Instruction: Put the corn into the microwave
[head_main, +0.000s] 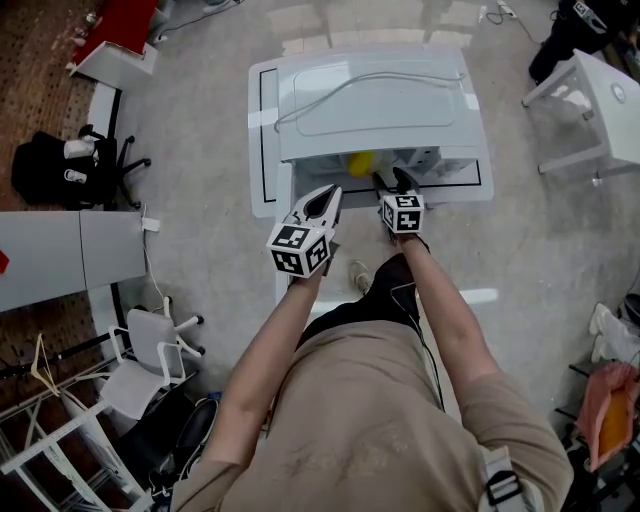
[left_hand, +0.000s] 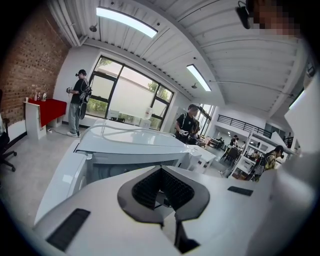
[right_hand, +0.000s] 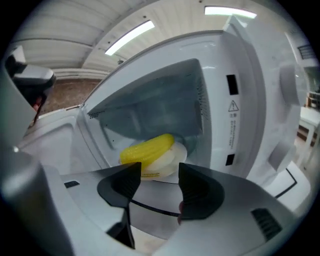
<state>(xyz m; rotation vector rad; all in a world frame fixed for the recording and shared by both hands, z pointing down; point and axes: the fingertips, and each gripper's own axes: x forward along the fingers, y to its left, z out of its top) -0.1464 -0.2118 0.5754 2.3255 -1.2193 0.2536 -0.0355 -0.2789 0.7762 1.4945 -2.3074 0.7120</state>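
The yellow corn lies on a small white plate inside the open cavity of the white microwave. In the head view the corn shows at the front of the microwave. My right gripper is open just in front of the cavity, its jaws apart and nothing between them; the corn lies beyond the tips. In the head view the right gripper sits at the opening. My left gripper hovers beside it to the left, jaws together and empty, pointing at the microwave.
The microwave stands on a white table. A second white table is at the right, a black office chair and a grey desk at the left. Several people stand in the background near the windows.
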